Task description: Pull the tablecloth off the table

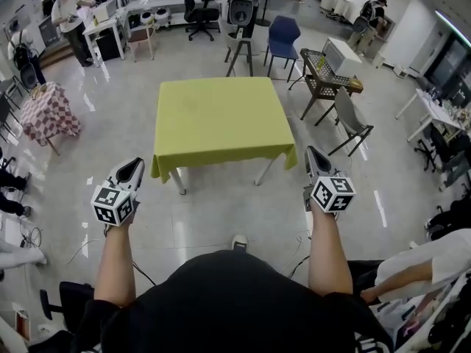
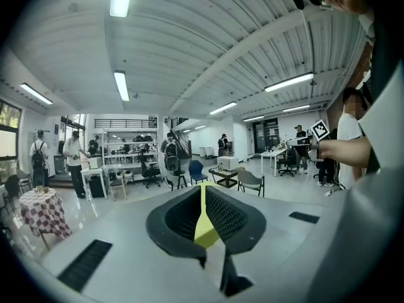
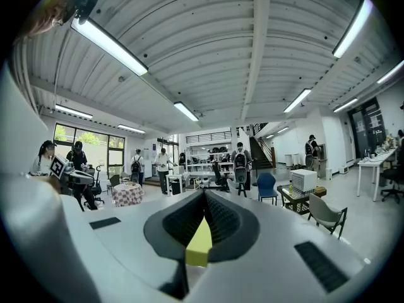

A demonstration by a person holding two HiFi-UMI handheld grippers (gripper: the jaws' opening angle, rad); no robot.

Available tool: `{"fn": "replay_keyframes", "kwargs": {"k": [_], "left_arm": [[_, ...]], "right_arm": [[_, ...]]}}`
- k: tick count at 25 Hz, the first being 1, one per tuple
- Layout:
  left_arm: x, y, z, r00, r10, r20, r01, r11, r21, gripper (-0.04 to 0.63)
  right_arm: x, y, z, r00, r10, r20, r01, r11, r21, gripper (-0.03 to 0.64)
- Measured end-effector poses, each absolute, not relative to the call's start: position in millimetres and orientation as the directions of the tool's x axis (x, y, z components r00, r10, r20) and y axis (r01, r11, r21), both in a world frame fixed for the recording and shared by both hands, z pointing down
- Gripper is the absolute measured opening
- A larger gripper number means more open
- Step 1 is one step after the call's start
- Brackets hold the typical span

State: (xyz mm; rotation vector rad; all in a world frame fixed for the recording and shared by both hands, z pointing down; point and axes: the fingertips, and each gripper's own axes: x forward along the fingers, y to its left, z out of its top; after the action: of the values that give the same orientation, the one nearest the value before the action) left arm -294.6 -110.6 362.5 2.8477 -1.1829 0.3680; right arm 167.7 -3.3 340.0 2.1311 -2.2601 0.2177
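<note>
i see a big room with a shiny pale floor (image 1: 213, 215). a blue chair (image 1: 282, 39) and a grey chair (image 1: 352, 120) stand on it. between them is a low dark side table (image 1: 315, 83) with a white box (image 1: 340, 56) on top. a black office chair (image 1: 197, 12) sits farther back by long white desks (image 1: 165, 2). off to the left is a checked table (image 1: 48, 116), red and white. the ceiling (image 2: 208, 43) is white with ribs, and long bright lights (image 3: 107, 43) run along it. windows (image 3: 91, 139) show green outside. people (image 1: 70, 17) stand at the back.
</note>
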Motion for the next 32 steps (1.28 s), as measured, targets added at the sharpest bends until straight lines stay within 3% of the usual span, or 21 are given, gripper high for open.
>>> {"fn": "replay_keyframes", "kwargs": {"k": [32], "left_arm": [[-189.4,-268.7,399.2,0.562,-0.765,0.314,-0.797,-0.603,-0.042,0.029]], "right_arm": [[327.8,-204.1,394.1,-0.127,-0.974,0.188,-0.988,0.107,-0.115,0.020]]}}
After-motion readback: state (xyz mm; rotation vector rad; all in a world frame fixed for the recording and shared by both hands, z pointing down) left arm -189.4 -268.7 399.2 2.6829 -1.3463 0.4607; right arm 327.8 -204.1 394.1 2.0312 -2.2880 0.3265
